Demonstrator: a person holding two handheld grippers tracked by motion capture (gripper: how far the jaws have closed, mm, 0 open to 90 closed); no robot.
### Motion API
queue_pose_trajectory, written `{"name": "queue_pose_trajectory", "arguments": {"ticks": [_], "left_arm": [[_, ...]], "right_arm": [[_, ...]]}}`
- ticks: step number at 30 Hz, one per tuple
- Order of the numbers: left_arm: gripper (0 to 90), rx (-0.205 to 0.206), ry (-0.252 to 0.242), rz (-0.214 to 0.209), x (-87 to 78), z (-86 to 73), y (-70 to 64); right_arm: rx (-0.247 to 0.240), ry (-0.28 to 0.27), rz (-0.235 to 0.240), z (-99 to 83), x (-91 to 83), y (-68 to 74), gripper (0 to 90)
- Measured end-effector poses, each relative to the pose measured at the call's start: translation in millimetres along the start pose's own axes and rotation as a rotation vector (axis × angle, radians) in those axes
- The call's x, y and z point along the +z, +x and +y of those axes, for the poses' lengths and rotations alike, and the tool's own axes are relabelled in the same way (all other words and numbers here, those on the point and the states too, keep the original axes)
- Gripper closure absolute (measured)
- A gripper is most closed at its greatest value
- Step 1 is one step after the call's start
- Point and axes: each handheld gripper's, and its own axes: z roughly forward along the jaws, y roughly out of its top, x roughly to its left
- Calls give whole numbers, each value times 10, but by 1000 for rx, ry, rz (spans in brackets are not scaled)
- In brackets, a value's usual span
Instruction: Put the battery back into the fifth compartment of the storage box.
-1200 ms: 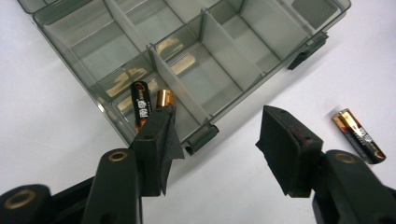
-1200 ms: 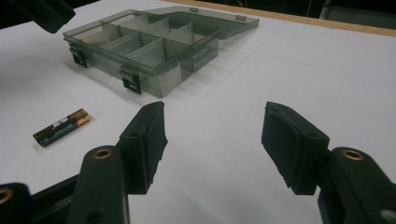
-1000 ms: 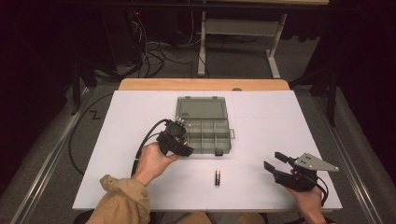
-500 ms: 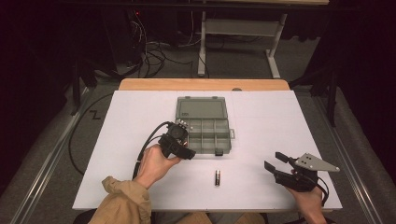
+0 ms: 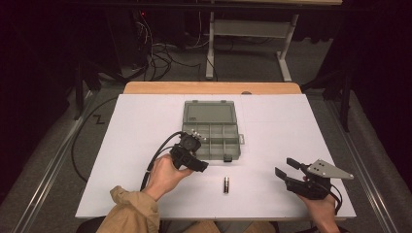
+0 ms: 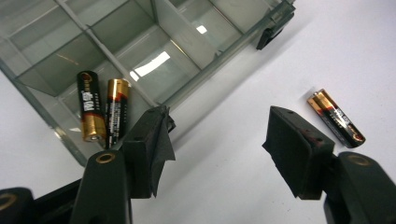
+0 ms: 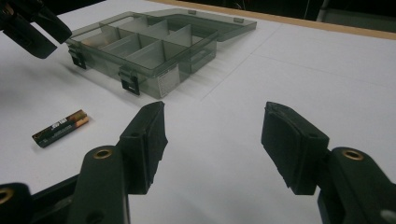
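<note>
- The left gripper (image 6: 217, 144) has its jaws spread wide with nothing between them. It sits at the near left corner of the box (image 5: 212, 130), low over the table (image 5: 145, 121).
- The right gripper (image 5: 287, 171) is also wide open and empty. It rests at the near right of the table, well apart from the box.
- In the left gripper view, two batteries (image 6: 102, 111) lie side by side, touching, in the corner compartment just beyond the left jaw.
- One loose battery (image 5: 226, 185) lies on the table near the box's front wall, between the two grippers and closer to the left one. In the left gripper view this loose battery (image 6: 335, 118) sits beyond the right jaw, outside the gap.
- The box is open, its lid laid flat on the far side, and the other compartments appear empty.
- Judged step: collect the loose battery and place it with the other two.
- To do this well, the left gripper should swing right until the battery lies centred between the jaws.
- The jaws should close across the battery's round body, not over its ends, so that it cannot pivot or shoot out.
- The pads should come down close to the table before closing; a high grip may roll the battery away.
- On the carry, the battery should clear the box's front wall and latch (image 5: 227, 158) before it is lowered.
</note>
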Motion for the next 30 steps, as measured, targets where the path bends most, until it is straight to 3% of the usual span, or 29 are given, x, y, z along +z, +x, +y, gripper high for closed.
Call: {"name": "queue_pose_trajectory", "arguments": {"ticks": [22, 30], "left_arm": [[397, 19, 11, -36, 96, 2, -176], [399, 46, 31, -48, 144, 26, -239]], "right_arm": [[-2, 0, -1, 2, 4, -1, 417], [-1, 0, -1, 1, 3, -2, 417]]}}
